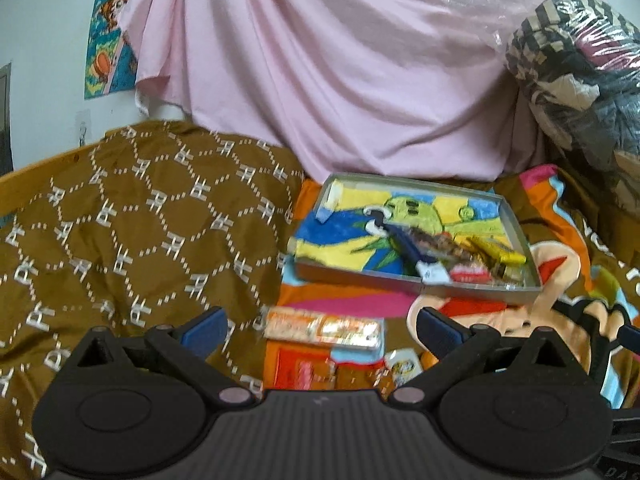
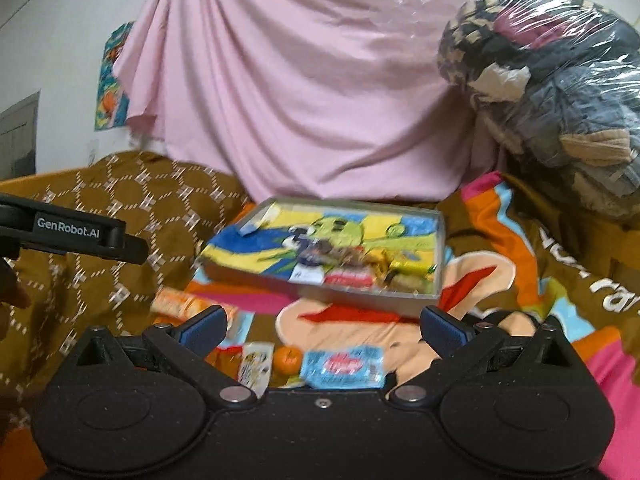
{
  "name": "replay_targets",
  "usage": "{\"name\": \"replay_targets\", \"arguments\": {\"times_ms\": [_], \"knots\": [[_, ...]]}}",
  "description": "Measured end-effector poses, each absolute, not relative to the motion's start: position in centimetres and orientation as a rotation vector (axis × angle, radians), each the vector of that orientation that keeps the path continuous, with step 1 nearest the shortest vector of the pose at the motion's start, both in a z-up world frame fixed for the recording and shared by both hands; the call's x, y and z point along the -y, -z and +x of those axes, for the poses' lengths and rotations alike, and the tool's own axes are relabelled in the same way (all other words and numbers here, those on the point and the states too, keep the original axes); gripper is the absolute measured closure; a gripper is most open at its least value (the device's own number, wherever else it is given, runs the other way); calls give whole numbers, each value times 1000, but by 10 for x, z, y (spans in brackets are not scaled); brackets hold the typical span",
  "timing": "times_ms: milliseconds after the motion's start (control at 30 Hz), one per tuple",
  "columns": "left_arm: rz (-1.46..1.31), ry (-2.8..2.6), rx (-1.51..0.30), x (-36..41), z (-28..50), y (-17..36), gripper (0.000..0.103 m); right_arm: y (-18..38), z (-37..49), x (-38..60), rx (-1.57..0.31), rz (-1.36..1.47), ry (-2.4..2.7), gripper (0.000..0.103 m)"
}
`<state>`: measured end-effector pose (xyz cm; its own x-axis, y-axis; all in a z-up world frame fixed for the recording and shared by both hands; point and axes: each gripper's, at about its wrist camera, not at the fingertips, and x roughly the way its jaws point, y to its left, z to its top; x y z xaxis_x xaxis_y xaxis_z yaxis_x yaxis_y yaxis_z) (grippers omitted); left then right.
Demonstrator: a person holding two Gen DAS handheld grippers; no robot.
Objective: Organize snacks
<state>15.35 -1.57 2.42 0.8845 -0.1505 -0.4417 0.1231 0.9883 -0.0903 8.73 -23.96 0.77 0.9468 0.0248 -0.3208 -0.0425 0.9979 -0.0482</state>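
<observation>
A shallow grey box (image 1: pixel 340 276) with a colourful cartoon lining lies on the bed and holds several snack packs in its near right corner (image 1: pixel 468 260). It also shows in the right wrist view (image 2: pixel 438 276). My left gripper (image 1: pixel 322 326) is open and empty above an orange biscuit pack (image 1: pixel 320 328). A red pack (image 1: pixel 304 368) and a small white pack (image 1: pixel 404 364) lie nearer. My right gripper (image 2: pixel 324 328) is open and empty above a light blue pack (image 2: pixel 340 368), a small orange fruit (image 2: pixel 288 360) and a white pack (image 2: pixel 254 364).
A brown patterned pillow (image 1: pixel 132 224) lies left. A pink sheet (image 1: pixel 320 60) hangs behind. A plastic-wrapped bundle of clothes (image 2: pixel 560 100) sits at the right. The cartoon blanket (image 2: pixel 520 260) covers the bed. The left gripper's body (image 2: pixel 72 232) reaches in from the left.
</observation>
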Motion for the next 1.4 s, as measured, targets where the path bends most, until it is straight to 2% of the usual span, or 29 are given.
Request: {"name": "replay_targets", "arguments": {"times_ms": [600,933,1400], "knots": [[-20,126,-613,-15,152,44,1,30,100,216,-527,-72,-128,1],[24,119,-663,-4,156,60,1,47,117,205,-654,-143,-168,1],[127,232,-647,16,181,60,1,35,152,229,-651,-219,-253,1]]}}
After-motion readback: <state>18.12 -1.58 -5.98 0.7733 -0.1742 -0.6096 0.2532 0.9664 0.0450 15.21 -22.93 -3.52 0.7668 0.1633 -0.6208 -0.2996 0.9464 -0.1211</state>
